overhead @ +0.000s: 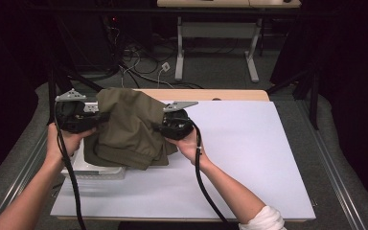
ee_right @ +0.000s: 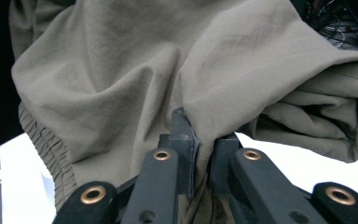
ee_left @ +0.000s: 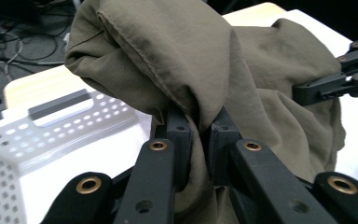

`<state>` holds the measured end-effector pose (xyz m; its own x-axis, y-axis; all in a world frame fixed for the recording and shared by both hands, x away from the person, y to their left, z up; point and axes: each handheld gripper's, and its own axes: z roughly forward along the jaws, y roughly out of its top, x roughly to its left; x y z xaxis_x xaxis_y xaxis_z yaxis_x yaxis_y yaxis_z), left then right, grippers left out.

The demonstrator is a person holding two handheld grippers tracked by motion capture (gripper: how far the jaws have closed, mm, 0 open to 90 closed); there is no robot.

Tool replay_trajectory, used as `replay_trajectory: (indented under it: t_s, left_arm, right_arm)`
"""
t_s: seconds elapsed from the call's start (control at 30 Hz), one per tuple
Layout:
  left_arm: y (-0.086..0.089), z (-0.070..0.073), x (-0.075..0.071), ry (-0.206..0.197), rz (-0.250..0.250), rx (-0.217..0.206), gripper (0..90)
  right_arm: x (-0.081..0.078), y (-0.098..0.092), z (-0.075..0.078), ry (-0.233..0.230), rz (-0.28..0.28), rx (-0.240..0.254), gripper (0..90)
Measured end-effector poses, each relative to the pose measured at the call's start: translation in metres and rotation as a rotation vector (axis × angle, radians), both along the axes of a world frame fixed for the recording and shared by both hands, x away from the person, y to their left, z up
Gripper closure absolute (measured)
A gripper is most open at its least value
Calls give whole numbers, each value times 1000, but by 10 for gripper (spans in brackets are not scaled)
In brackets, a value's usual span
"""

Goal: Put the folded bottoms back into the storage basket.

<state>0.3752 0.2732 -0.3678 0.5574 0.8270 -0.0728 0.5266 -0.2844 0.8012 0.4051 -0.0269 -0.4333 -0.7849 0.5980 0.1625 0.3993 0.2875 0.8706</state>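
Observation:
An olive-green garment (overhead: 127, 129) hangs bunched between my two grippers over the left part of the table. My left gripper (overhead: 96, 117) is shut on its left side; in the left gripper view the cloth (ee_left: 205, 70) is pinched between the black jaws of that gripper (ee_left: 200, 128). My right gripper (overhead: 160, 127) is shut on the garment's right side, and the right gripper view has a fold of the fabric (ee_right: 135, 84) clamped in the gripper (ee_right: 203, 135). An elastic hem (ee_right: 42, 140) hangs at the left. The garment's lower edge droops onto a white perforated basket (overhead: 93, 170).
The white basket (ee_left: 51, 126) sits at the table's left front, under the garment. A white sheet (overhead: 249, 143) covers the wooden table (overhead: 211, 94). Black cables trail from both grippers toward the front edge. Beyond the table stand desk legs and floor cables.

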Motion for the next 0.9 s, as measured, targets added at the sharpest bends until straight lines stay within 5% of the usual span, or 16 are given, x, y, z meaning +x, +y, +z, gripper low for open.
replay_trajectory:
  t_s: [0.9]
  left_arm:
    - [33, 7, 9, -37, 144, 101, 826]
  right_arm:
    - [13, 68, 1, 29, 57, 4, 834]
